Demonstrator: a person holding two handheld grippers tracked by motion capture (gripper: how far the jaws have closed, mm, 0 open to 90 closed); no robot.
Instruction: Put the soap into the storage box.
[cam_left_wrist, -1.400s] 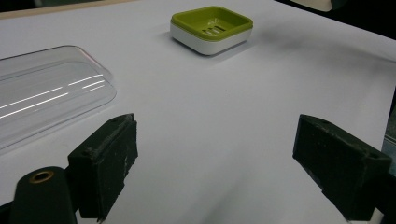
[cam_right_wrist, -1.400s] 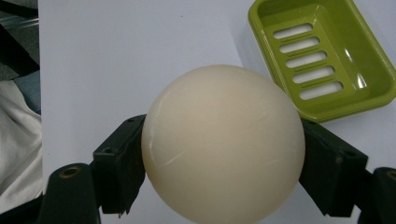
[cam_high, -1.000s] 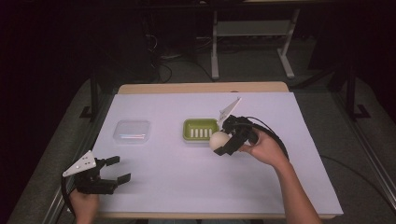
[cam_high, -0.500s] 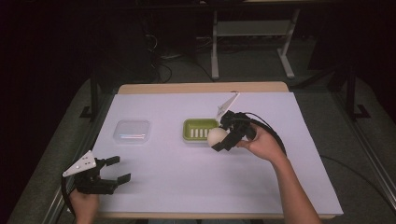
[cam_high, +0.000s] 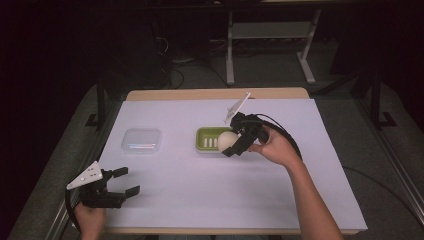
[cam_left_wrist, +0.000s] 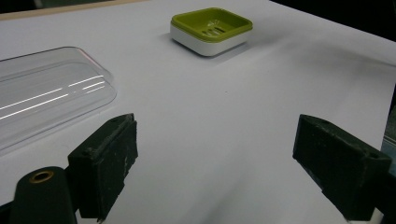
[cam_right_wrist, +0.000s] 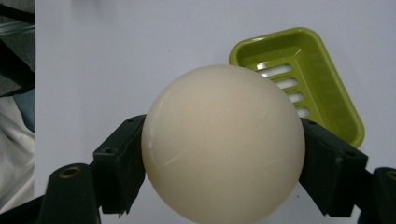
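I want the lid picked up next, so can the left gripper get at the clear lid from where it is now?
Probably yes. The left gripper is open and holds nothing, and the clear lid lies just ahead of it with only bare table between. The right gripper, holding the ball, is off by the green dish.

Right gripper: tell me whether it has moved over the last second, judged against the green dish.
Yes. The right gripper with the cream ball has shifted slightly left, over the right end of the green dish, which has stayed put.

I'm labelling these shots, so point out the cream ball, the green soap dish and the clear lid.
cream ball (cam_right_wrist: 223, 144), right gripper view, middle of its front.
green soap dish (cam_left_wrist: 211, 25), left gripper view, slotted floor.
clear lid (cam_high: 141, 139), high view, top centre.
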